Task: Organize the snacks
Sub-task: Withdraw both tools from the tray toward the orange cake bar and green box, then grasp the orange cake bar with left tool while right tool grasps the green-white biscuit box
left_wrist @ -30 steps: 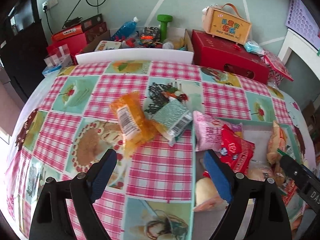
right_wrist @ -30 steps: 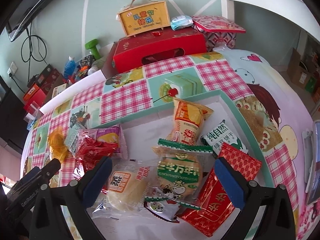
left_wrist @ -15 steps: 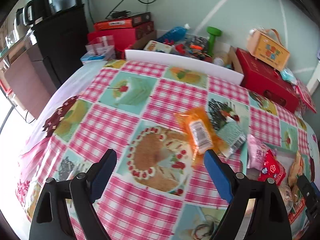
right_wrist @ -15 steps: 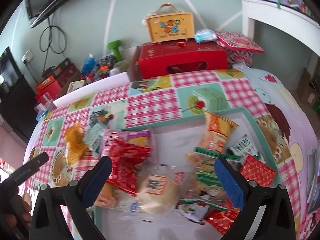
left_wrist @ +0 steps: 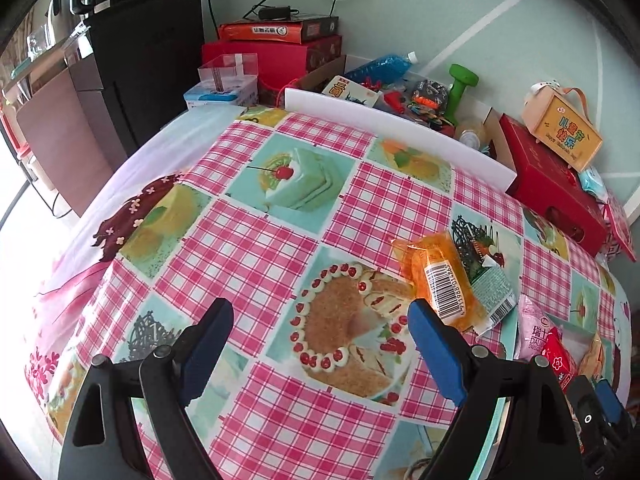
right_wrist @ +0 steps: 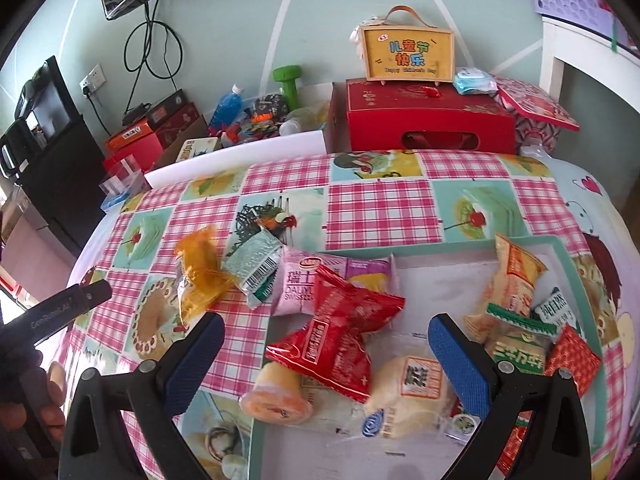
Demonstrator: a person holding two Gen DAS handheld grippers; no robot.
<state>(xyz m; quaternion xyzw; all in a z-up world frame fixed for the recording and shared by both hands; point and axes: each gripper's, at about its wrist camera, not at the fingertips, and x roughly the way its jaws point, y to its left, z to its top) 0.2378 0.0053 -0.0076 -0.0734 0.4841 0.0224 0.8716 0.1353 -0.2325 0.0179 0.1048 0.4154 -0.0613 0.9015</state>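
A checked pink tablecloth [left_wrist: 256, 248] with cake prints is spread over the table. Beyond the far edge a white board [left_wrist: 400, 128] is stood, with a green dumbbell [right_wrist: 287, 80], a blue bottle [right_wrist: 226, 106] and small clutter seen behind it. A red gift box [right_wrist: 424, 120] is set at the far right corner, topped by a yellow handled case [right_wrist: 408, 54]. A black cabinet [left_wrist: 144, 68] is seen at the far left.
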